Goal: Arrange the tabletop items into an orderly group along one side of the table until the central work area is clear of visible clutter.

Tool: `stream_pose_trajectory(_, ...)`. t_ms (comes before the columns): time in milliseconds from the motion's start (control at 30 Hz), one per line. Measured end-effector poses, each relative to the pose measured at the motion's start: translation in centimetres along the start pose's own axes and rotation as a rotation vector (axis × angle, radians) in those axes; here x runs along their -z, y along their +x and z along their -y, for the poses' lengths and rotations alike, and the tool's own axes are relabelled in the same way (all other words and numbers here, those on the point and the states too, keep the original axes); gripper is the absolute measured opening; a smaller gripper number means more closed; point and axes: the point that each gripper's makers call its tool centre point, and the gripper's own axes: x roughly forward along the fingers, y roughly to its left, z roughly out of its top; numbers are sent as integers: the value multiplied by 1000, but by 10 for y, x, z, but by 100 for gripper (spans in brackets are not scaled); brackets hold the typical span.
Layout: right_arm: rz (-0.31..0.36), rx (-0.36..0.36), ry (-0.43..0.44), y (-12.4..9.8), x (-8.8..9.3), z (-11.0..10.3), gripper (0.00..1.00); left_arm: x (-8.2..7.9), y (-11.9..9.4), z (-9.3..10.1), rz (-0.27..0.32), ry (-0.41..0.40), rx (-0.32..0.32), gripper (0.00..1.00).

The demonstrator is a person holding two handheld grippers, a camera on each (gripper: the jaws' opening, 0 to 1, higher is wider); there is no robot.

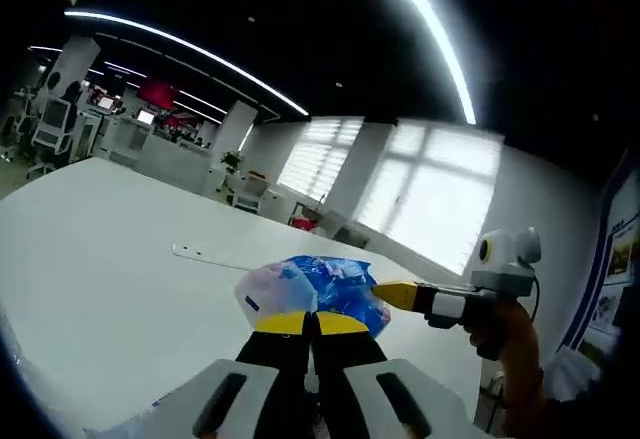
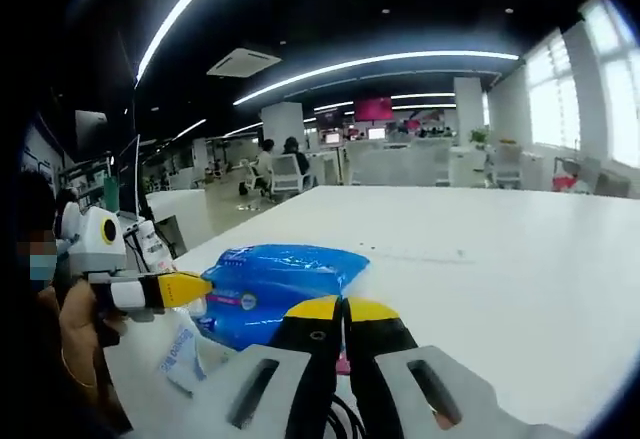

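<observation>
- Blue plastic pack (image 1: 335, 289) lies on the white table (image 1: 110, 259), both grippers at it.
- Left gripper (image 1: 310, 323): yellow tips pressed together at the pack's near edge, probably pinching it; contact hidden.
- Right gripper (image 2: 343, 310): tips together against the pack (image 2: 270, 284); grip unclear.
- Thin white strip (image 1: 205, 256) lies beyond the pack.

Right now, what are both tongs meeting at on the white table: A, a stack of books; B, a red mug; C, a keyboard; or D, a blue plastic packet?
D: the left tongs and the right tongs both have their yellow tips at a blue plastic packet lying on the white table.
</observation>
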Motion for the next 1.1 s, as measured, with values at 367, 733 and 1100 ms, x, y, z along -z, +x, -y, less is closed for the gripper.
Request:
stream_pose_trajectory(367,19,20,21,-11,4,21,0,9,18,10,2,-39,28,0)
stream_pose_trajectory(733,25,71,31,-30,11,50,0,25,40,34,-18,-52,60,0)
stream_pose_trajectory(1100,31,106,29,-42,16,72,0,37,58,50,-31,-56,76,0)
